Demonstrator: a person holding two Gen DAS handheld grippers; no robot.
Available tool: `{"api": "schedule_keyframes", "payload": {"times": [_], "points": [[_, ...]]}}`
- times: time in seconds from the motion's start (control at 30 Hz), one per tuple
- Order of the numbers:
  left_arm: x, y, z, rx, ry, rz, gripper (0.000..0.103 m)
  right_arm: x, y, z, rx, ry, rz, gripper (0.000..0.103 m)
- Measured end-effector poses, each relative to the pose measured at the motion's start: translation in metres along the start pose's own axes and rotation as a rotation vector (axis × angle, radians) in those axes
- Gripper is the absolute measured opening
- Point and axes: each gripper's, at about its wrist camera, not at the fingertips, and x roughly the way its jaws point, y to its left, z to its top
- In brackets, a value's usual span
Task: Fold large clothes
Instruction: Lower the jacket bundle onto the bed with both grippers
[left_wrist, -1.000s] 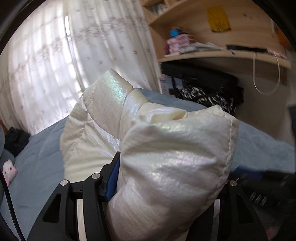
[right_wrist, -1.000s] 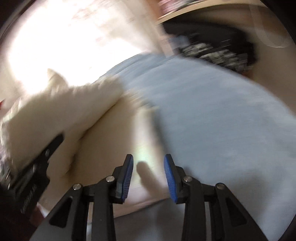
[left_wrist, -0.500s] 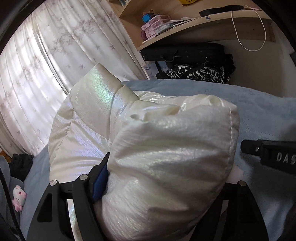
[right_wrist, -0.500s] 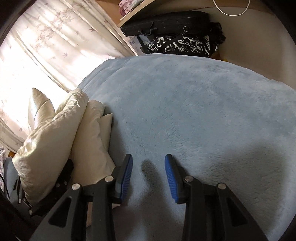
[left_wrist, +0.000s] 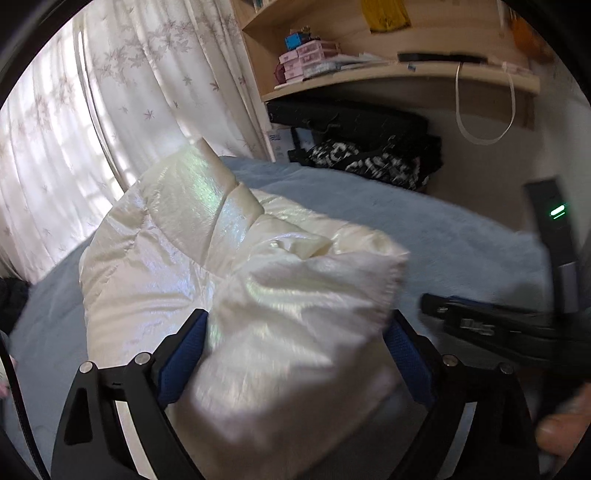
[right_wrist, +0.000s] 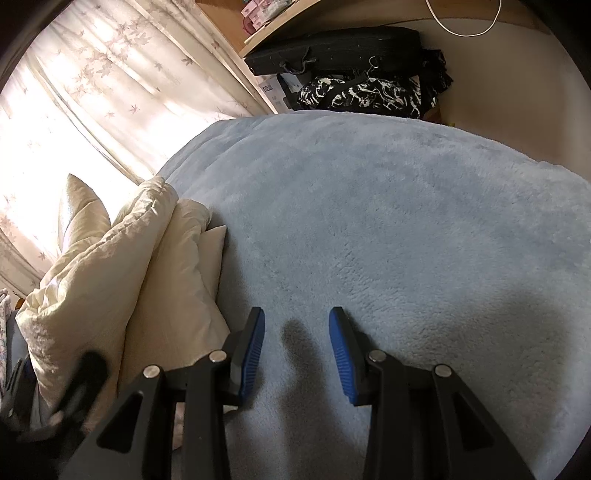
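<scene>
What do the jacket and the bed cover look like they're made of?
Jacket: probably a thin synthetic shell, nylon or polyester, over soft padding; it has a pearly sheen, stitched quilt lines and bulges between the left gripper pads. Bed cover: likely plush fleece; matte light blue with a short fuzzy nap.

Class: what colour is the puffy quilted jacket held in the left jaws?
Shiny cream-white puffy quilted jacket, shown best in the left wrist view.

**Colours and patterns**

Puffer jacket (left_wrist: 229, 280): pearly cream, iridescent sheen. Blanket (right_wrist: 388, 221): light blue fleece. Curtain (right_wrist: 92, 85): sheer white, leaf print. Gripper pads (right_wrist: 341, 350): blue, on black frames. Bag (right_wrist: 365, 92): black-and-white pattern. Shelf (left_wrist: 406, 70): light wood.
</scene>
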Motion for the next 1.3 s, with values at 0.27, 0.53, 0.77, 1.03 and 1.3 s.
{"api": "schedule_keyframes", "payload": {"times": [0.27, 0.53, 0.77, 1.03, 1.3], "points": [[-0.079, 0.056, -0.003, -0.131, -0.153, 0.033, 0.093, -0.044, 0.030, 0.014, -0.058, -0.088, 0.109, 0.036], [-0.056, 0.166, -0.007, -0.394, -0.081, 0.148, 0.093, -0.073, 0.127, 0.065, -0.256, -0.104, 0.292, 0.075], [0.005, 0.203, -0.016, -0.484, 0.024, 0.169, 0.093, -0.006, 0.193, 0.099, -0.412, 0.040, 0.267, 0.075], [0.039, 0.201, 0.003, -0.445, 0.005, 0.191, 0.093, 0.040, 0.208, 0.111, -0.488, 0.152, 0.255, 0.075], [0.063, 0.203, 0.026, -0.429, 0.015, 0.198, 0.093, 0.075, 0.208, 0.114, -0.497, 0.305, 0.362, 0.029]]}}
